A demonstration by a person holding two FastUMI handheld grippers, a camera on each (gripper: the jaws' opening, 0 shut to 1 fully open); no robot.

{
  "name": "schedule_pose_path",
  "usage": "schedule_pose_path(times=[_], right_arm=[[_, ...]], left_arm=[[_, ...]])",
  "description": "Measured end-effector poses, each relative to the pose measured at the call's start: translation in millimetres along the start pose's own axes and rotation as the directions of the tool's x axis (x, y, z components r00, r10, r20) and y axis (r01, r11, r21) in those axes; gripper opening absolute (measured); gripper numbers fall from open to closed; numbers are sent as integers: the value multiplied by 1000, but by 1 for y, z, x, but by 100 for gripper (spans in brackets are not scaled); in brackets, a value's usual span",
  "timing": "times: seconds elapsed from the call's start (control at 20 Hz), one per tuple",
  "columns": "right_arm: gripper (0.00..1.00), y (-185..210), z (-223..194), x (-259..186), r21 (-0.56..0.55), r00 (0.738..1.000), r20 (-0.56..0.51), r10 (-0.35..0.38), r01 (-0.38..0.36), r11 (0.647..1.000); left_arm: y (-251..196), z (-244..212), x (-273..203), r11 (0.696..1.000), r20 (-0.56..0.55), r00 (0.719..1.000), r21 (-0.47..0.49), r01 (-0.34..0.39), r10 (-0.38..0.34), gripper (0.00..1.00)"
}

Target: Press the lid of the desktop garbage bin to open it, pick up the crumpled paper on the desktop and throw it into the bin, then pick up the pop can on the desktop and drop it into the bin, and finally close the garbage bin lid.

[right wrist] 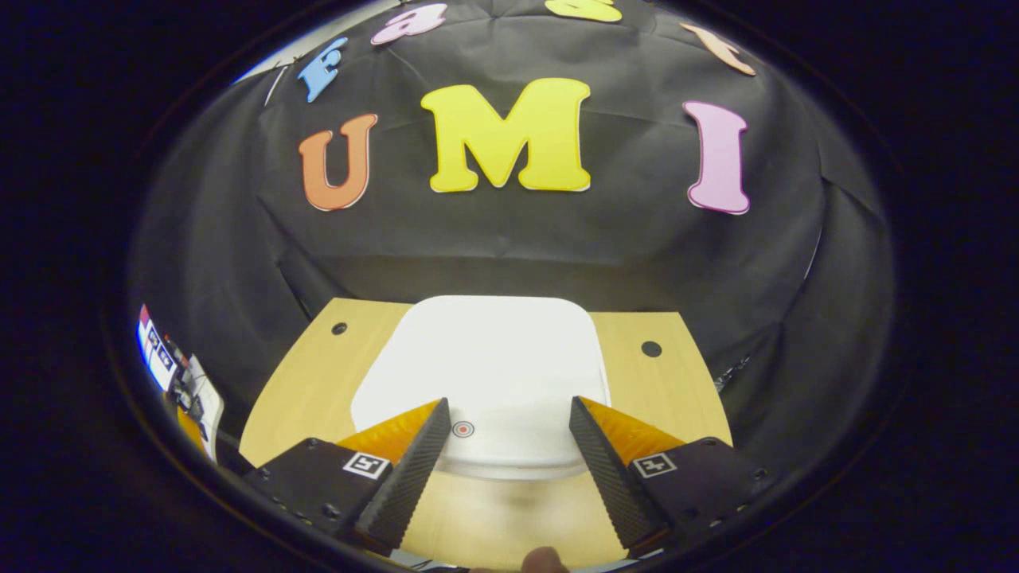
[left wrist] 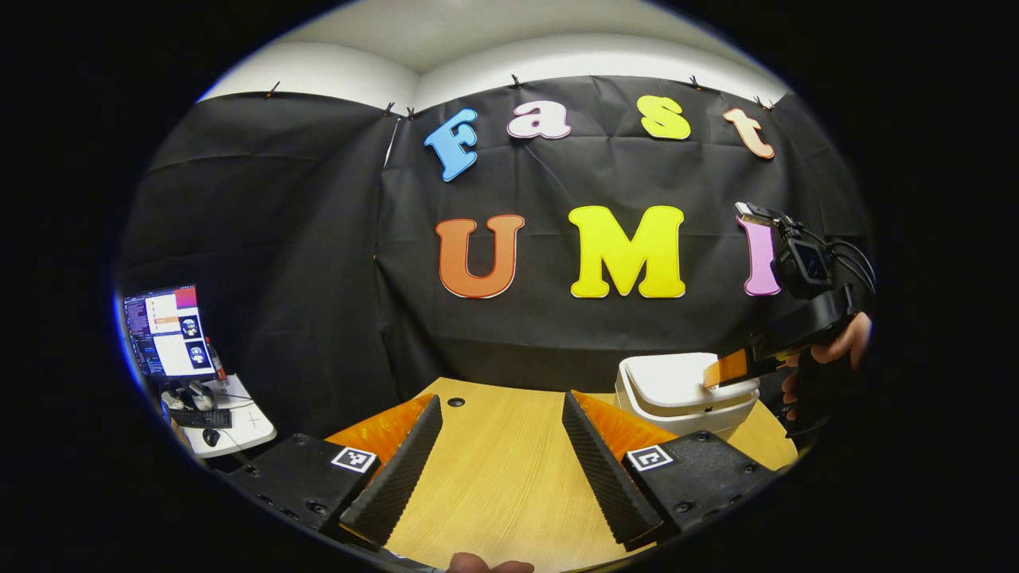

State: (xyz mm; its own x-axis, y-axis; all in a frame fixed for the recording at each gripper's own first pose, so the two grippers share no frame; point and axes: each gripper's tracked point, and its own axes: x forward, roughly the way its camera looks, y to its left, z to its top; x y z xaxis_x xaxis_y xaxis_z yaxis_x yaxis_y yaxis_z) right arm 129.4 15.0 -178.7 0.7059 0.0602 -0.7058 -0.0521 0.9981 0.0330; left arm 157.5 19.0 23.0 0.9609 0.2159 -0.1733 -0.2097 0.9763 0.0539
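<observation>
White bin lid [right wrist: 486, 374] still down near worktop's [right wrist: 310, 382] far edge, right gripper [right wrist: 509, 442] open just above it, left gripper [left wrist: 501, 446] open & idle — next: press lid's front mark.

A lit monitor [left wrist: 167, 330] stands above a keyboard [left wrist: 201, 418] and mouse [left wrist: 210, 437].

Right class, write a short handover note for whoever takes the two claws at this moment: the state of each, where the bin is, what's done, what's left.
Left claw: open, holding nothing, over bare desk.
Right claw: open, holding nothing, poised over the front edge of the bin lid, either side of its small round mark; whether it touches the lid can't be told.
Bin: white, at the back of the desk, lid shut.
Done: nothing confirmed yet.
Left: press the lid open, drop in the crumpled paper, then the pop can, and close the lid.
</observation>
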Motion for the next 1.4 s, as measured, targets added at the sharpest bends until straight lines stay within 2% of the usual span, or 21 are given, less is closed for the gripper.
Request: schedule_pose_path(times=[0.3, 0.4, 0.55, 0.7, 0.8, 0.9, 1.0, 1.1, 1.25, 1.4], right_arm=[[95, 2, -10, 5, -33, 1000, -1, -1, 1, 999], [96, 1, -10, 6, -10, 1000, 13, 1, 0, 1000], [96, 3, -16, 7, -56, 999, 44, 5, -3, 998], [98, 5, -22, 11, -109, 992, 123, -1, 14, 994], [99, 4, -24, 12, -92, 988, 153, 11, 3, 996], [99, 4, -24, 11, -104, 977, 210, 31, -9, 995], [99, 3, -19, 11, -74, 954, 296, 45, -24, 997], [98, 3, -18, 11, -58, 939, 337, 62, -45, 997], [96, 2, -14, 3, -65, 942, 322, 94, -77, 995], [95, -9, 10, -19, -68, 907, 414, 83, -60, 996]], left_arm=[[-9, -3, 5, 1000, -9, 1000, 8, 15, -15, 98], [-14, -8, 7, 1000, -23, 999, 6, 29, -29, 98], [-24, -13, 8, 999, -34, 998, 14, 46, -46, 98], [-34, -17, 10, 997, -47, 996, 12, 70, -69, 98], [-44, -18, 11, 996, -52, 994, 16, 93, -92, 98], [-52, -15, 11, 993, -48, 993, 26, 113, -112, 98], [-60, -11, 11, 991, -36, 991, 37, 129, -128, 98], [-67, -6, 14, 988, -37, 988, 40, 149, -148, 98], [-70, 5, 16, 984, -26, 985, 42, 173, -172, 98], [-72, 25, 22, 982, 7, 984, 57, 179, -180, 98]])
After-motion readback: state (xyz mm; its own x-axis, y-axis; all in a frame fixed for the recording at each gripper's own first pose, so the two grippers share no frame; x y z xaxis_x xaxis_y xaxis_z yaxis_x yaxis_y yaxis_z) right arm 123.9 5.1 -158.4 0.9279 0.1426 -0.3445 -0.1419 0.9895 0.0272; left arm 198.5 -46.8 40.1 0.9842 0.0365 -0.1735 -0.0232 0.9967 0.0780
